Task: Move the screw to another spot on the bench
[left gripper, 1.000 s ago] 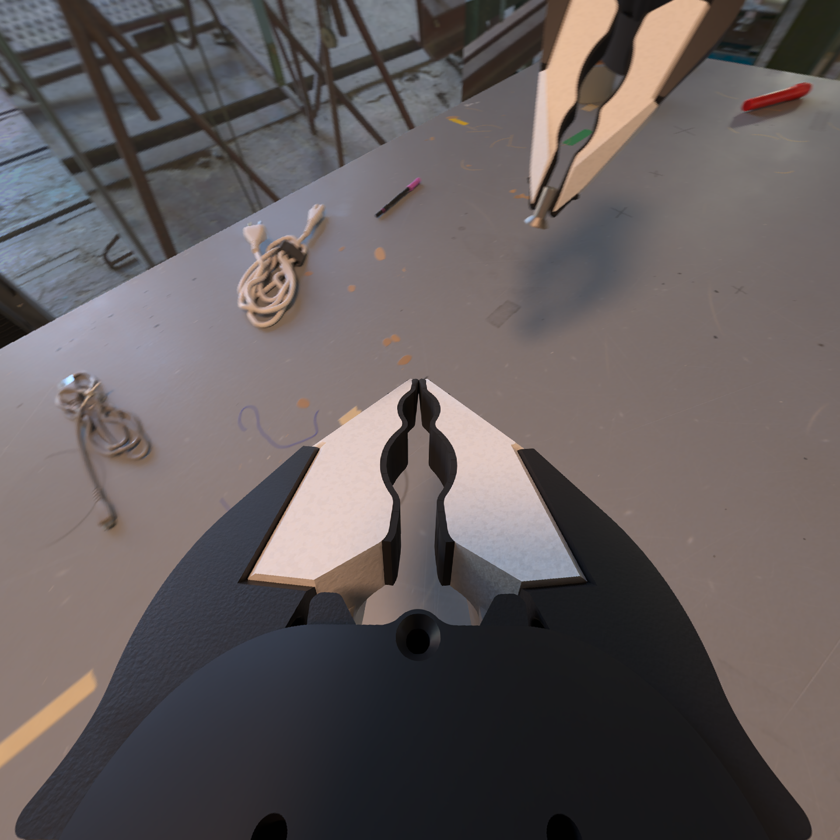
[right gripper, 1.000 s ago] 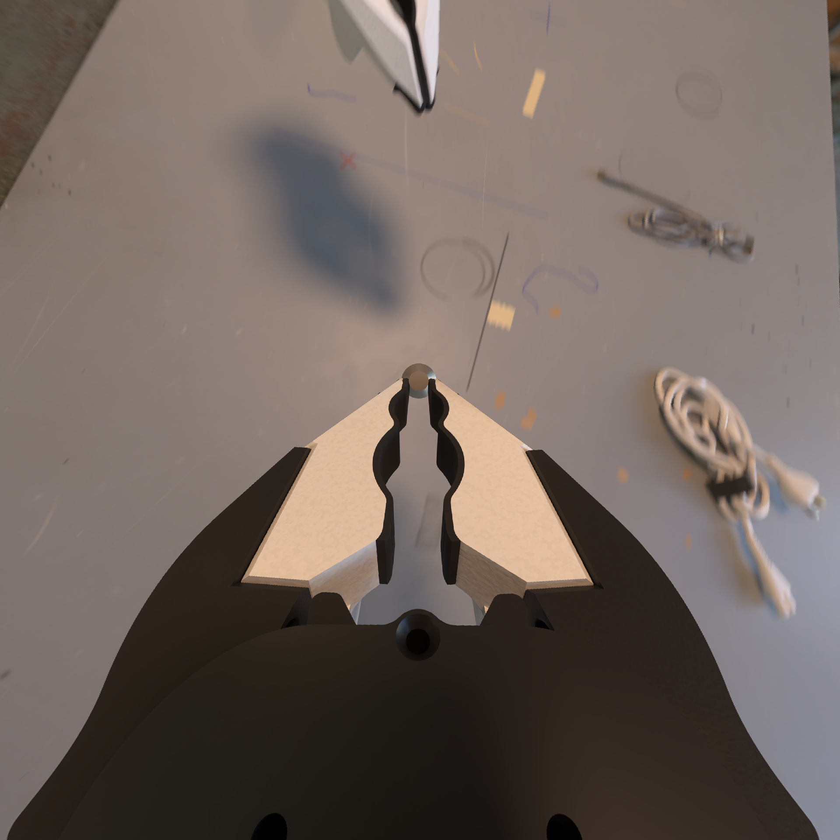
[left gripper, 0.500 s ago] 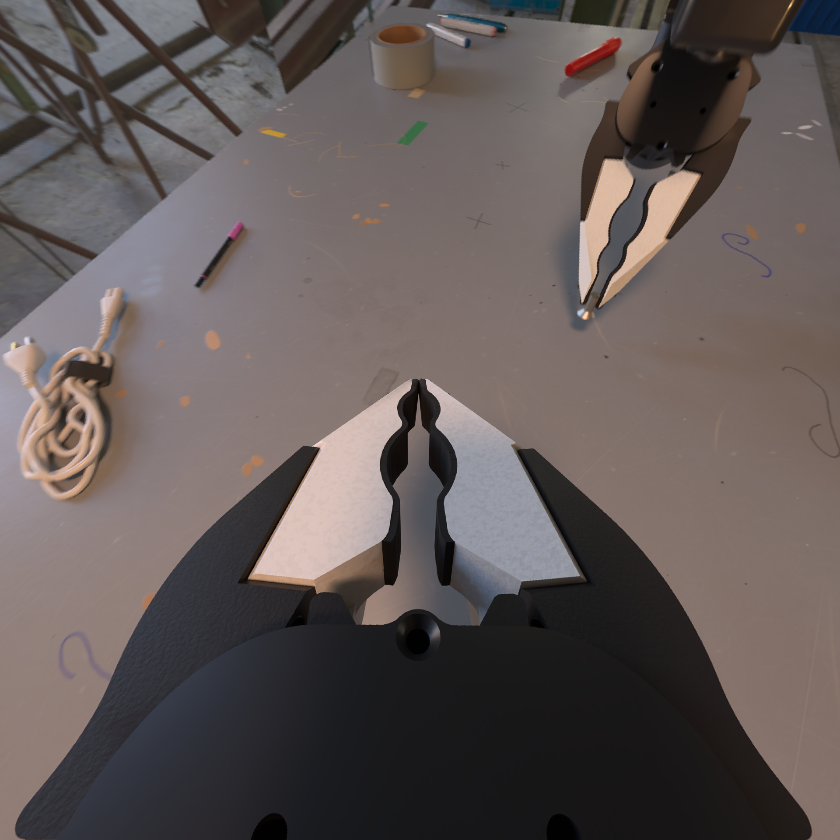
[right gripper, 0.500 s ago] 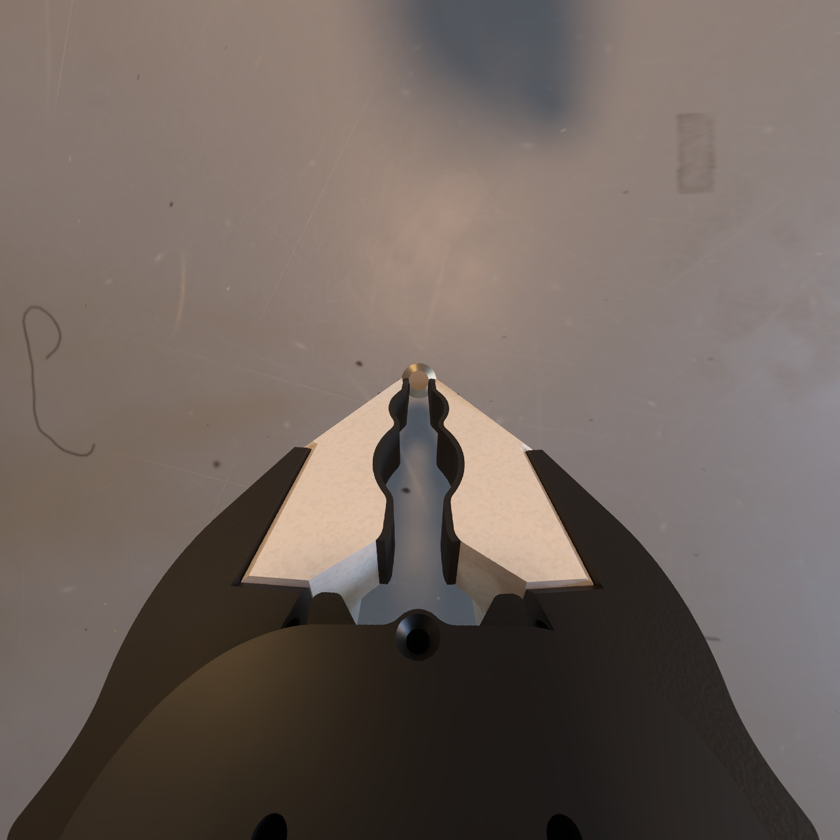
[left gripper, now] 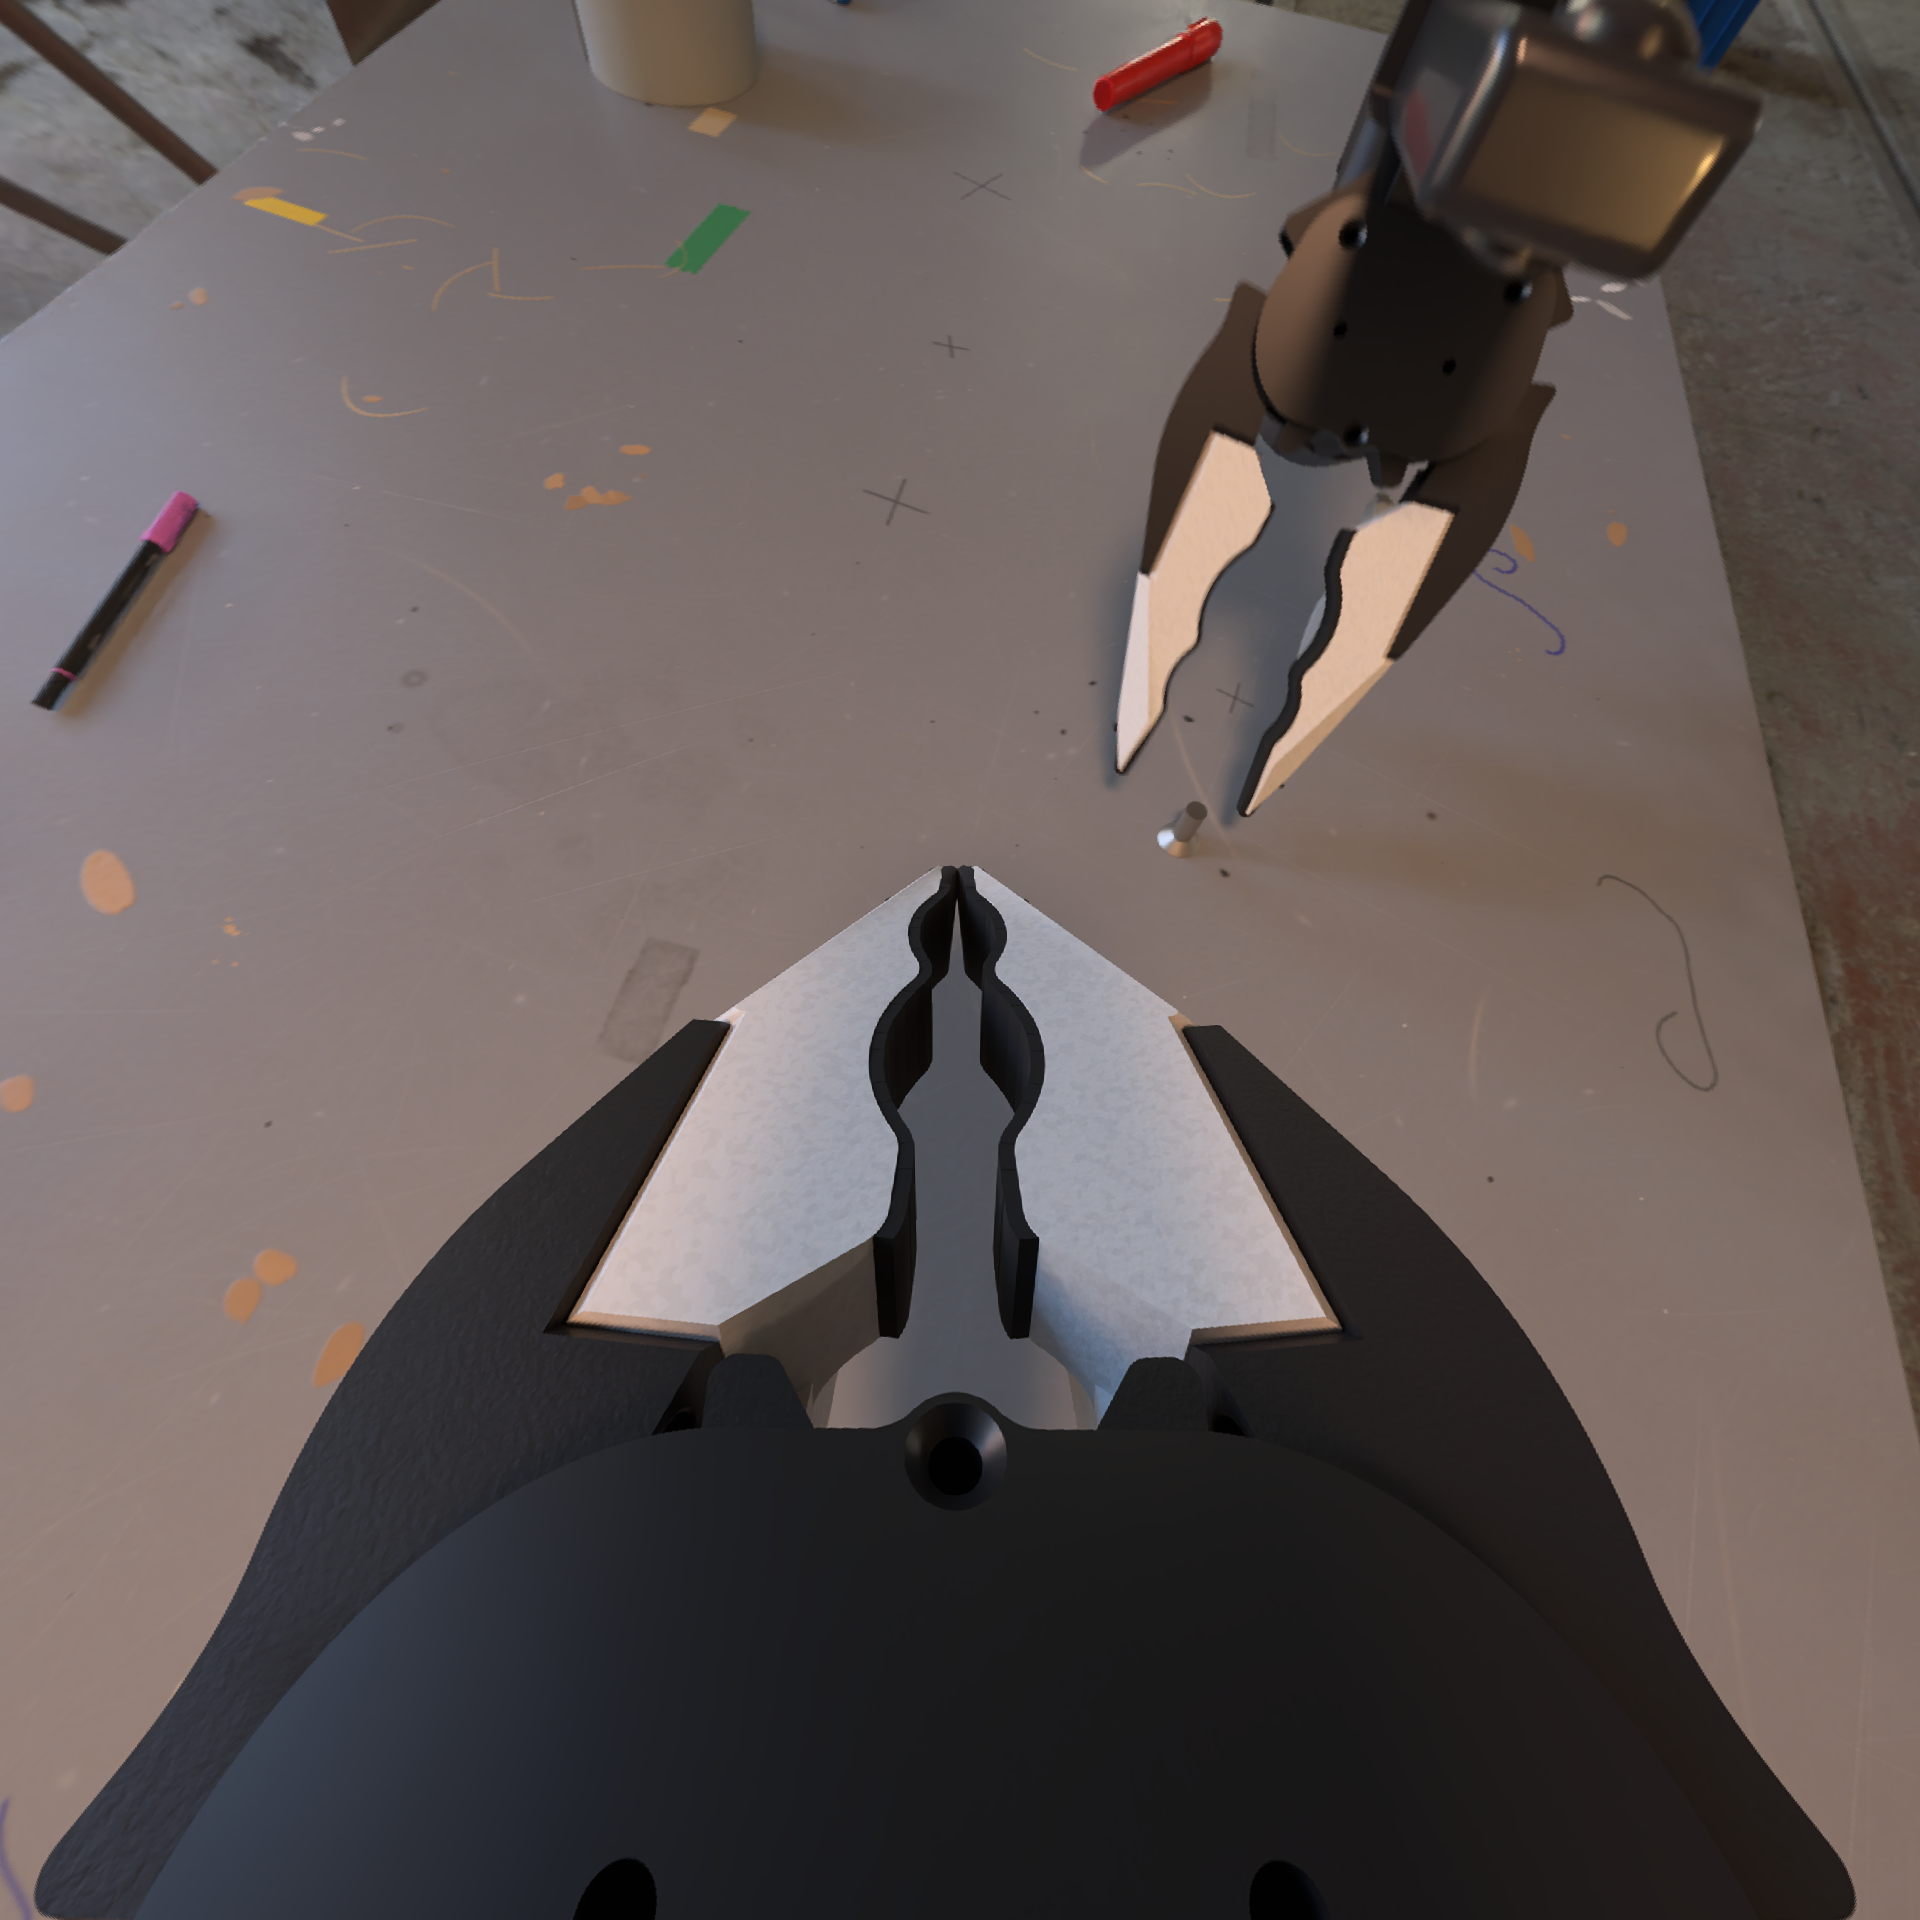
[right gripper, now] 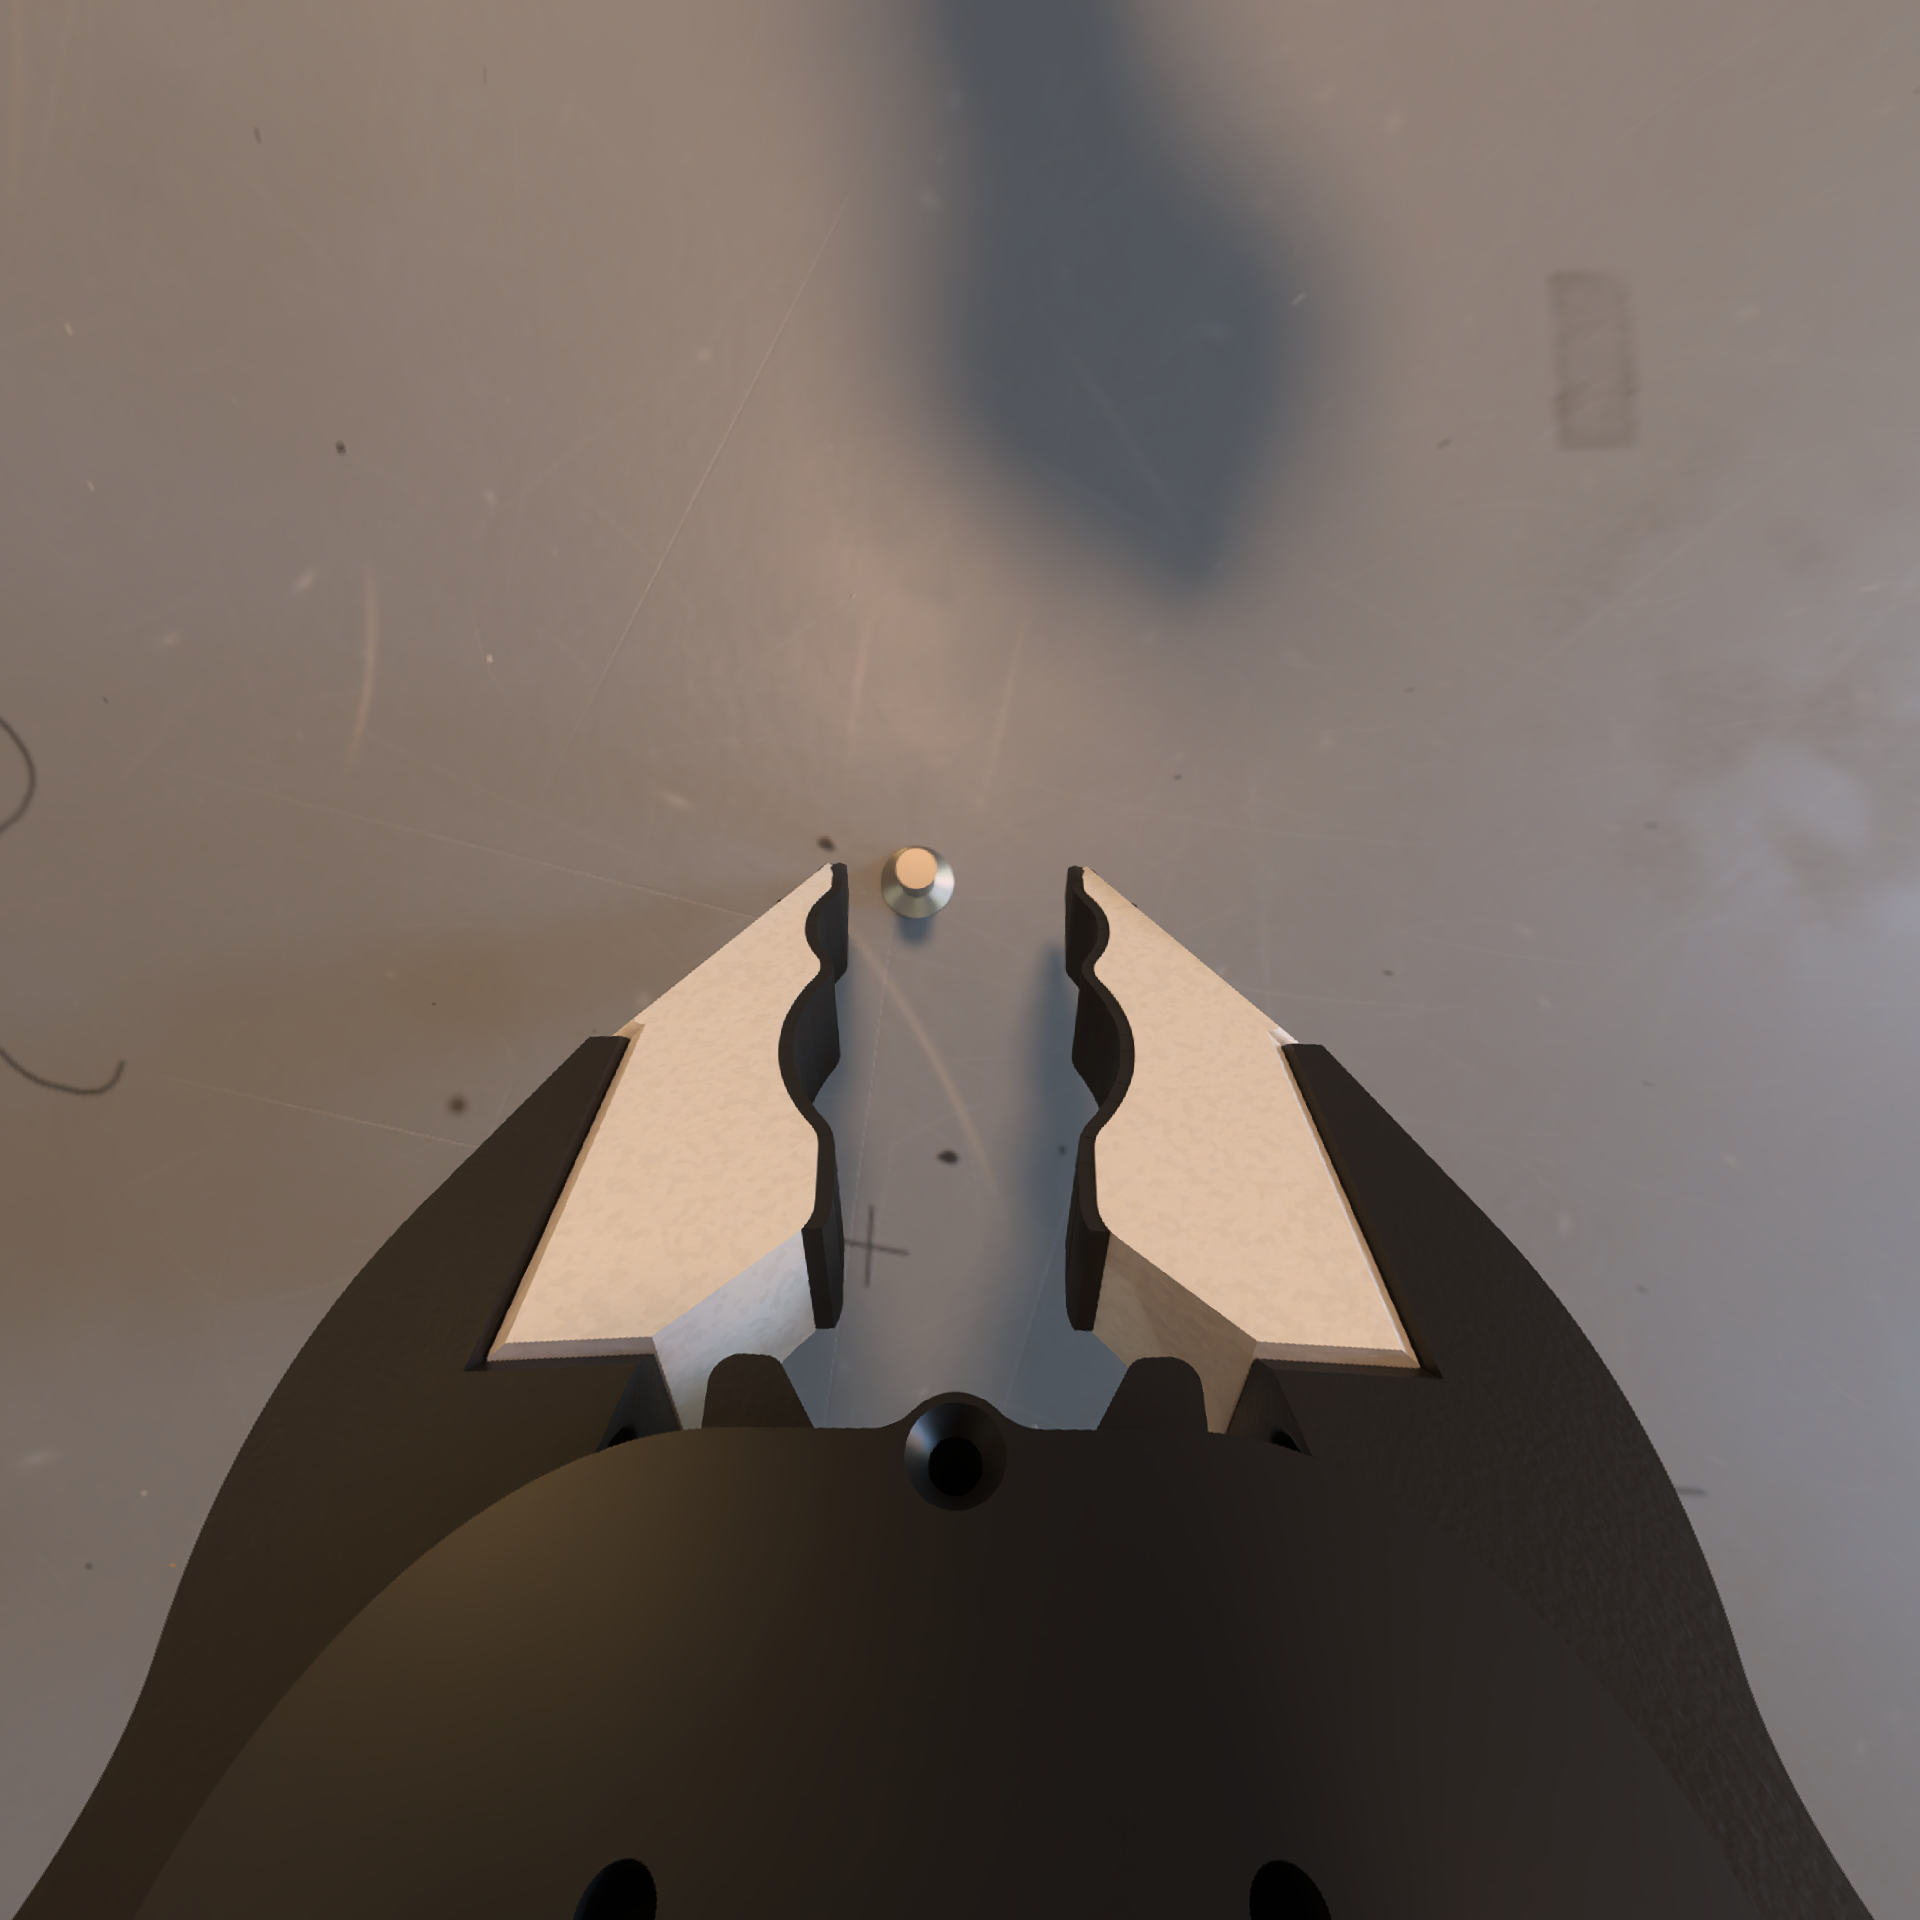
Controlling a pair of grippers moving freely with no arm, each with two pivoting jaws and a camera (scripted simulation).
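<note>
Now our right claw hangs spread, and the screw stands head-down on the surface, free between its tips. Our left claw sits clenched, empty, well clear, so nothing crowds the spot.

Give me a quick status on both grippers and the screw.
Right gripper open, fingers apart. Left gripper shut, empty. Screw free on the bench, standing on its head between the right fingertips. Nothing in the way.

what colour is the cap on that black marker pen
Pink, on the marker pen lying at the bench's left side; it shows only in the left wrist view.
</note>
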